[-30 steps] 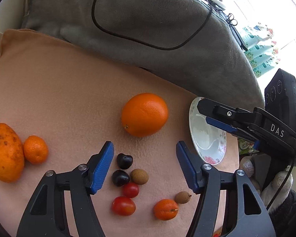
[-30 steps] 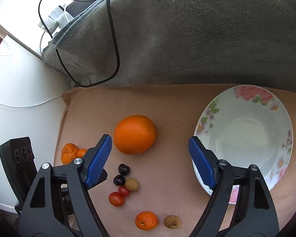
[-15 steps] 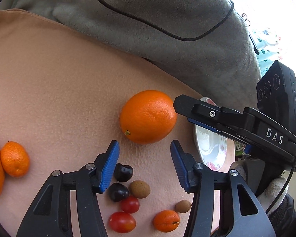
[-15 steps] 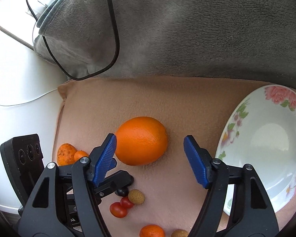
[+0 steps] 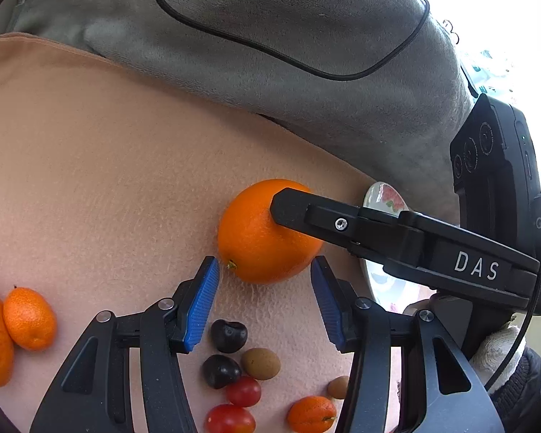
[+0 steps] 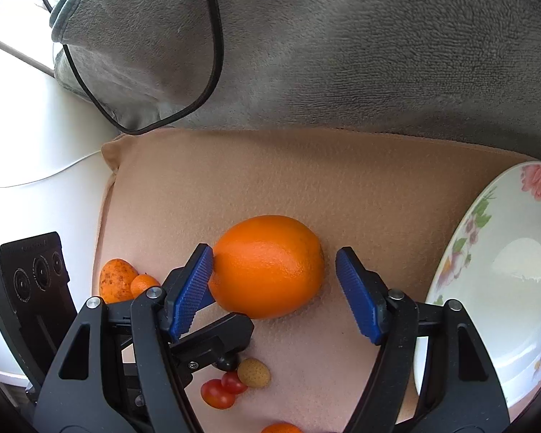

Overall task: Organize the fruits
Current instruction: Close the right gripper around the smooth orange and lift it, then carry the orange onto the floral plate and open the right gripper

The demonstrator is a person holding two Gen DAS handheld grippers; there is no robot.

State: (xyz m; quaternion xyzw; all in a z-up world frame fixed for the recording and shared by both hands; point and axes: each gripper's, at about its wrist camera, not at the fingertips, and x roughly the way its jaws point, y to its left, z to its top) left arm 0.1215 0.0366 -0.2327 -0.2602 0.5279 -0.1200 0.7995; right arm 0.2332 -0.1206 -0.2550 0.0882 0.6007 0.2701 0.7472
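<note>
A large orange [image 6: 267, 267] lies on the peach cloth [image 6: 234, 180]. My right gripper [image 6: 274, 288] straddles it. The left blue pad [image 6: 191, 292] touches the orange's side, while a small gap remains at the right pad [image 6: 359, 296]. In the left wrist view the orange [image 5: 256, 238] sits just beyond my left gripper [image 5: 265, 299], which is open with bare cloth between its pads. The right gripper's black finger [image 5: 342, 223] crosses over the orange there. A white floral plate [image 6: 505, 324] stands to the right, empty.
Two dark cherries [image 5: 229, 335], a brown longan [image 5: 260, 362], cherry tomatoes [image 5: 243, 391] and a kumquat [image 5: 312, 413] lie close under the left gripper. A mandarin [image 5: 29, 317] and a spotted orange fruit [image 6: 117, 281] sit far left. A grey blanket [image 6: 342, 54] with a black cable [image 6: 212, 54] borders the back.
Both grippers came down and forward to the orange with their jaws narrower. The right gripper went from beside the plate to straddling the orange, and the plate slid to the right edge of its view.
</note>
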